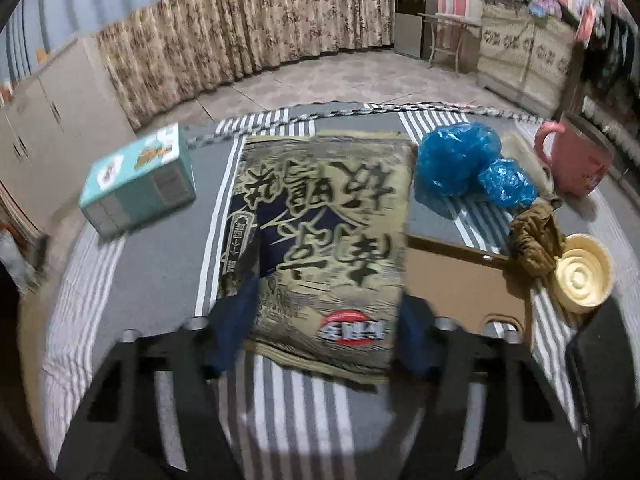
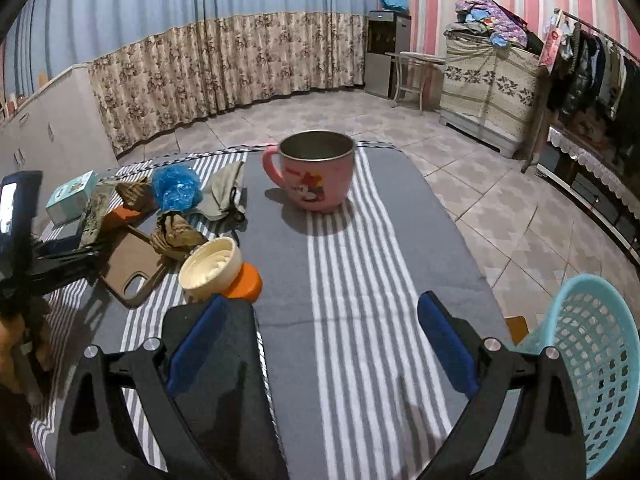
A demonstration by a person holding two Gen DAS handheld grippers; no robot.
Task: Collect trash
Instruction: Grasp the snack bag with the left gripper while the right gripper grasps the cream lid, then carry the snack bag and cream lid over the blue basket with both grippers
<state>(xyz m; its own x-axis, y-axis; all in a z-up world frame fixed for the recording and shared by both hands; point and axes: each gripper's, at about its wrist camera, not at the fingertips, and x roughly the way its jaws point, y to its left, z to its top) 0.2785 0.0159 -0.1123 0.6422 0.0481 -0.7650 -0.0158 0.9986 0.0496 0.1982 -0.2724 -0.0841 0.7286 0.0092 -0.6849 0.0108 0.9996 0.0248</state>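
The left gripper (image 1: 324,328) has its 2 blue pads (image 1: 234,320) closed on the near end of a gold wrapper (image 1: 324,236) printed with dark characters; the wrapper stands up from the jaws over the striped cloth (image 1: 152,264) that covers the table. Towards the table's far left corner sits a teal box (image 1: 138,184), tilted. Right of the wrapper, near the far edge, lies a crumpled blue bag (image 1: 460,160), with a pink cup (image 1: 572,160) beyond it. Nearer, along the right side of this view, a brown phone case (image 1: 460,280) lies flat, a brown wad (image 1: 536,236) rests at its far corner, and a cream lid (image 1: 580,276) lies just beside the wad. In the right wrist view the right gripper (image 2: 320,340) hangs over the near part of the cloth with its jaws wide apart and nothing between them. Its left pad (image 2: 196,344) lies over a black object (image 2: 224,384) on the table; whether they touch I cannot tell. A pale blue basket (image 2: 592,360) stands at the table's near right edge, beside the right finger. The cup stands alone on the far middle of the cloth, well apart from the clutter at the left.
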